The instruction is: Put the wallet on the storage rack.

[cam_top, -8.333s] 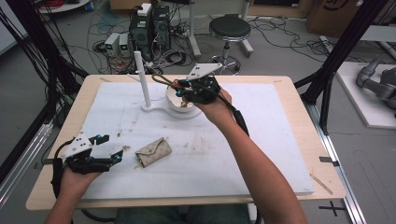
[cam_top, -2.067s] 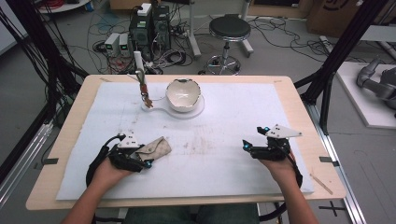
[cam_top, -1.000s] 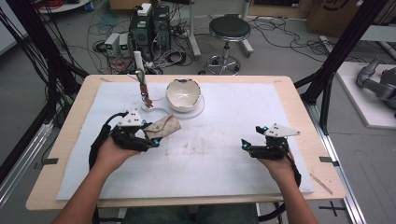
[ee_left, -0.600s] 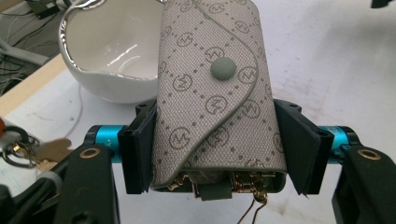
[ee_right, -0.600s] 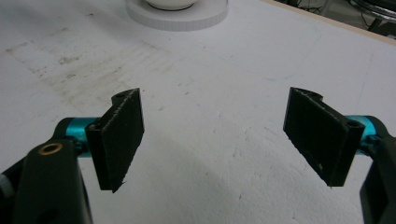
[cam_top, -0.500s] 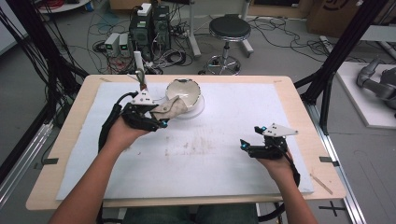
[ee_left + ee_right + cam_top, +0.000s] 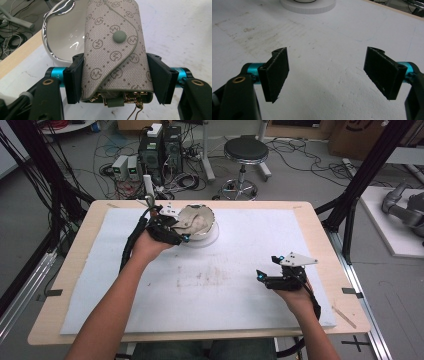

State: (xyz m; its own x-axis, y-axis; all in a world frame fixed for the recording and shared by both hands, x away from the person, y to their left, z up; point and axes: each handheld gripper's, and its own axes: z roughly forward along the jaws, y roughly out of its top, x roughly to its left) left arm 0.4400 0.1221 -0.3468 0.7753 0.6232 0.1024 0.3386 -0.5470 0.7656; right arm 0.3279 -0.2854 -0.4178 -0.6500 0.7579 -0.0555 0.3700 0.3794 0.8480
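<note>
Spanning nearly the whole worktop (image 7: 320,220), a white mat (image 7: 250,285). Standing at its far edge, a white bowl (image 7: 62,37). Clamped crosswise between the left gripper (image 7: 117,75) fingers (image 7: 75,75), a grey key pouch (image 7: 115,50), raised beside the bowl's rim. Resting low near the mat's right side, the right gripper (image 7: 327,72), fingers (image 7: 277,72) spread wide, bare.

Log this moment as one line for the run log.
left gripper: shut on key pouch | pouch: over bowl rim | right gripper: open, empty, low over white mat
</note>
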